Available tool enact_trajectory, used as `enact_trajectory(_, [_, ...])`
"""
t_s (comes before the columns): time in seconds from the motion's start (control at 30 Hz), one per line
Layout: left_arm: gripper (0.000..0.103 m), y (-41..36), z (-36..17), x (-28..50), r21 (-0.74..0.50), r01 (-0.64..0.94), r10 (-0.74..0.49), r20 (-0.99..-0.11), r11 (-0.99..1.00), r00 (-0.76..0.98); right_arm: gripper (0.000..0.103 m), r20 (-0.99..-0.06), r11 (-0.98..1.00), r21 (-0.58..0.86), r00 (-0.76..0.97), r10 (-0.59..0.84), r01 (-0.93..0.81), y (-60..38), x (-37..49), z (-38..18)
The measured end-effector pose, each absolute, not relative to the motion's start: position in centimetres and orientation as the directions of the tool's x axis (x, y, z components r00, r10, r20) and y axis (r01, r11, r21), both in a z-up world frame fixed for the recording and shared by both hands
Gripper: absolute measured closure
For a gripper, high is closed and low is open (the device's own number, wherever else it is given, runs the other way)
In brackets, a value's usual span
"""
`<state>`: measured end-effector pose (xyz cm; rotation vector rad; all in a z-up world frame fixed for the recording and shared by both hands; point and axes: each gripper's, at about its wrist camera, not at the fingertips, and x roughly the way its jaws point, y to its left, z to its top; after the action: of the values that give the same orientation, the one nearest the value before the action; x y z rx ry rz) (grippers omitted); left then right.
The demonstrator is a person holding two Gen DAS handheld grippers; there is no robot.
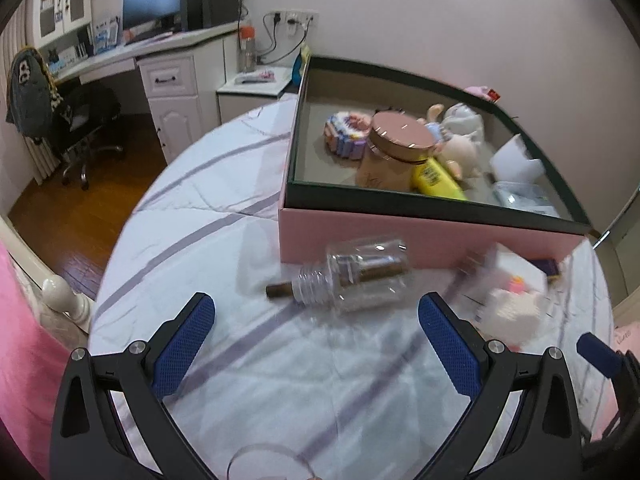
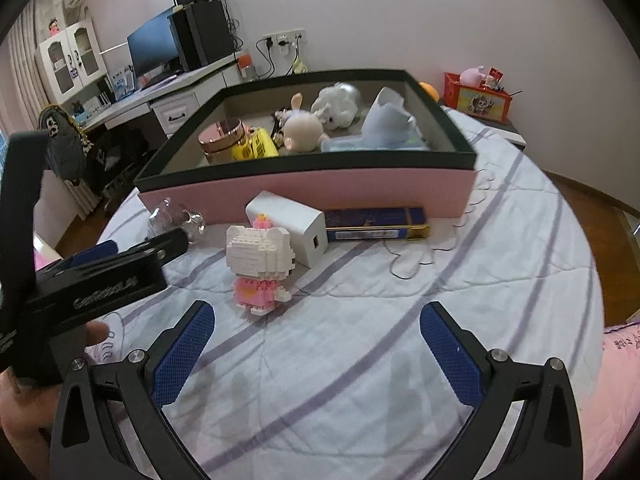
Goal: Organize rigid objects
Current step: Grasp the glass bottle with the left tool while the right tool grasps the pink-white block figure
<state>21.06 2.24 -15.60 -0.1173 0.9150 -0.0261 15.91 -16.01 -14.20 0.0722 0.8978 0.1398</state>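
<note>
Clear jar (image 1: 362, 276): laid on its side on the bed (image 1: 224, 184), just in front of the pink box (image 1: 420, 236), threaded neck turned toward the left tongs; a brown stick is seen through it and past its mouth, whether inside or beneath cannot be told. Being round and on its side, it is judged free to roll on the soft quilt.

Brick-built cat figure (image 2: 260, 264): stood upright on the quilt, directly ahead of the right tongs, touching or nearly touching the white block (image 2: 292, 226) behind it. It is judged the right side's next pick, since it is centred between the spread fingers.

Blue tin (image 2: 374, 224): laid flat along the foot of the box wall, beside the white block.

Pink box: dark-rimmed and lidless, already holding a rose-lidded jar (image 1: 394, 148), a yellow bottle (image 1: 436, 178), plush toys (image 2: 316, 122) and a pale cup (image 2: 386, 120); it is judged the collecting place, which explains why the loose items are gathered against its front.

Left tongs (image 1: 316, 334): spread wide, empty, held above the quilt and aimed at the clear jar.

Right tongs (image 2: 316, 336): spread wide, empty, held short of the figure.

Risk: the brick figure is judged likely to shed pieces if squeezed hard.
</note>
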Motion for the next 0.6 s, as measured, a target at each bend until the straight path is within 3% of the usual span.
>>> enact_trajectory(0.13, [0.002,2.1,-16.0,22.1,-0.118,-0.014,-0.086,-0.793,0.993,0.603,0.000,-0.779,0.984,0.145,0.602,0.176,-0.101,-15.4,17.1,-15.0])
enact_trajectory(0.23, [0.011,1.8,-16.1,22.3,-0.114,0.004,-0.093,-0.793,0.993,0.602,0.001,-0.778,0.982,0.153,0.600,0.187,-0.107,-14.9,17.9,-15.3])
enact_trajectory(0.3, [0.025,1.9,-16.1,22.2,-0.114,0.011,-0.098,-0.790,0.993,0.605,0.007,-0.778,0.981,0.155,0.597,0.193,-0.115,-14.5,18.4,-15.5])
enact_trajectory(0.33, [0.026,1.9,-16.0,22.2,-0.110,0.015,-0.097,-0.789,0.994,0.607,0.010,-0.781,0.982,0.151,0.595,0.191,-0.117,-14.3,18.6,-15.7])
enact_trajectory(0.5, [0.026,2.1,-15.9,21.7,-0.128,0.026,-0.117,-0.783,0.991,0.611,0.036,-0.776,0.984,0.132,0.606,0.176,-0.117,-13.8,18.6,-15.9])
enact_trajectory(0.57, [0.026,2.0,-15.8,21.2,-0.132,0.030,-0.123,-0.779,0.991,0.615,0.056,-0.769,0.982,0.150,0.610,0.191,-0.119,-14.2,18.4,-15.8])
enact_trajectory(0.6, [0.026,2.0,-15.8,20.9,-0.133,0.033,-0.125,-0.778,0.991,0.615,0.061,-0.767,0.981,0.154,0.611,0.196,-0.121,-14.4,18.3,-15.8])
